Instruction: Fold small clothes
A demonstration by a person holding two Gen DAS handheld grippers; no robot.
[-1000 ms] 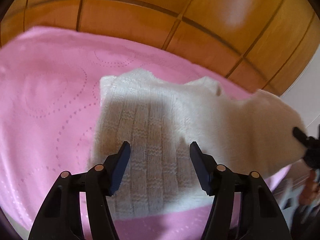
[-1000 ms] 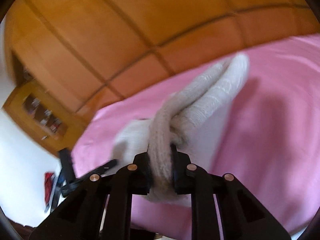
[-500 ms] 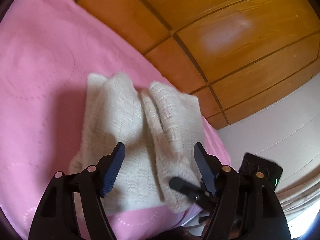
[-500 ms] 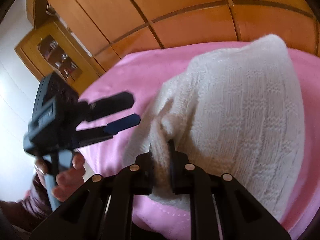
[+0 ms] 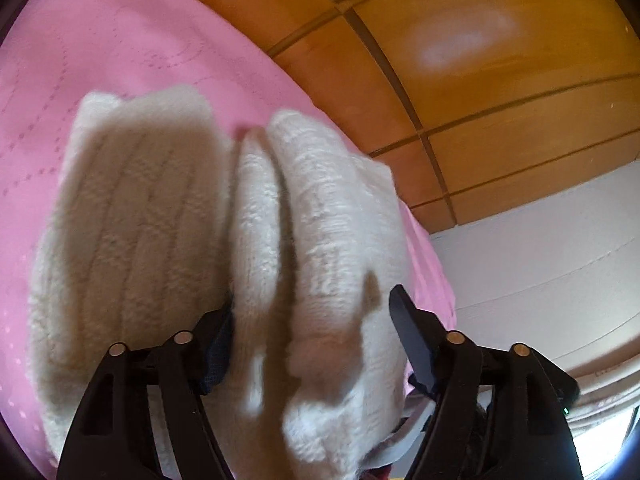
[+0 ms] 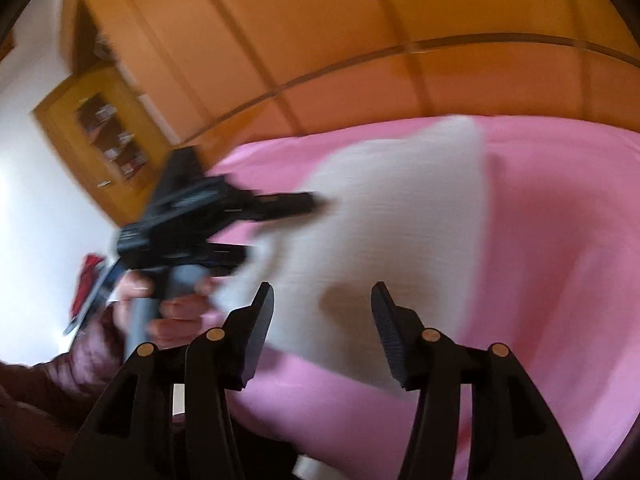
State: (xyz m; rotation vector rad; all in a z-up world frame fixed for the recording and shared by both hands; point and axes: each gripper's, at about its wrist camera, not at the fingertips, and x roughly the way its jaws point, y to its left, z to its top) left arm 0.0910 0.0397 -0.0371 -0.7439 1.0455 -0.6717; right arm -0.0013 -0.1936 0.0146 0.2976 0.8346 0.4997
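A cream knitted garment (image 5: 132,240) lies folded on the pink blanket (image 5: 100,40). Its thick folded-over part (image 5: 320,208) runs between the fingers of my left gripper (image 5: 314,332), whose jaws are closing around it; a small gap still shows at the right finger. In the blurred right wrist view the garment (image 6: 400,220) lies just past my right gripper (image 6: 322,308), whose jaws are opening with nothing pinched between them. There the left gripper (image 6: 280,228) reaches in from the left over the garment's edge.
A wooden panelled wall (image 5: 480,80) rises behind the bed, and a white wall (image 5: 540,260) stands past the bed's right edge. A wooden cabinet (image 6: 104,140) stands at the far left. A hand (image 6: 172,312) with a dark red sleeve holds the left gripper.
My right gripper has let go of the garment's fold and opened. The fold has dropped onto the garment. My left gripper has moved in close around that fold.
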